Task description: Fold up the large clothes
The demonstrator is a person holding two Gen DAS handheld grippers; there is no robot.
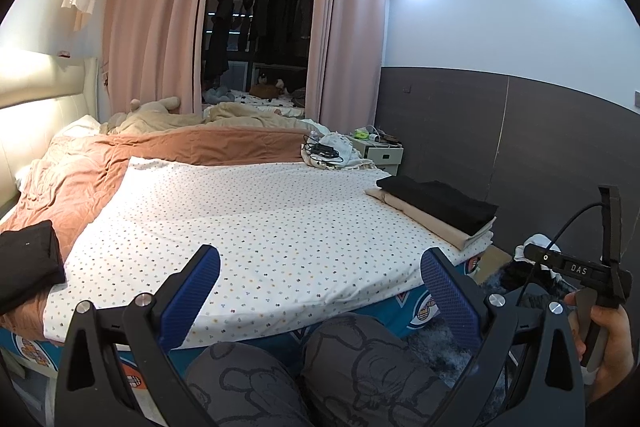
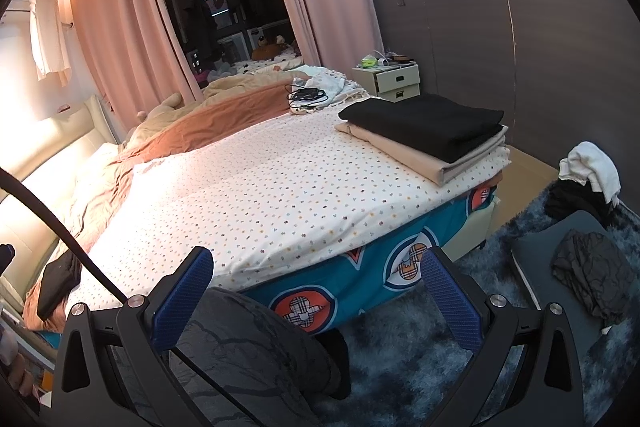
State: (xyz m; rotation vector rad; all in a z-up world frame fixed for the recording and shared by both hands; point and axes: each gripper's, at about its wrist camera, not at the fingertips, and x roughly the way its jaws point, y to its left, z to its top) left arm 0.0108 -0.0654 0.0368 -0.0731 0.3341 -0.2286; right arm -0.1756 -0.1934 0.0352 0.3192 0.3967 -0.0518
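Note:
A folded black garment (image 1: 438,201) lies on a folded beige one (image 1: 424,221) at the bed's right front corner; the stack also shows in the right wrist view (image 2: 424,123). A dark folded garment (image 1: 28,263) lies at the bed's left edge. A pile of white and dark clothes (image 2: 584,183) sits on the floor at right. My left gripper (image 1: 320,287) is open and empty, held over the bed's front edge. My right gripper (image 2: 316,291) is open and empty, low beside the bed; its body also shows in the left wrist view (image 1: 576,267).
The bed carries a dotted white sheet (image 1: 256,227) and an orange-brown blanket (image 1: 120,155). Cables and a white cloth (image 1: 326,151) lie at the far right. A nightstand (image 2: 394,79) stands by the wall. A crumpled grey garment (image 2: 592,275) lies on a dark seat. My knees (image 1: 320,367) are below the grippers.

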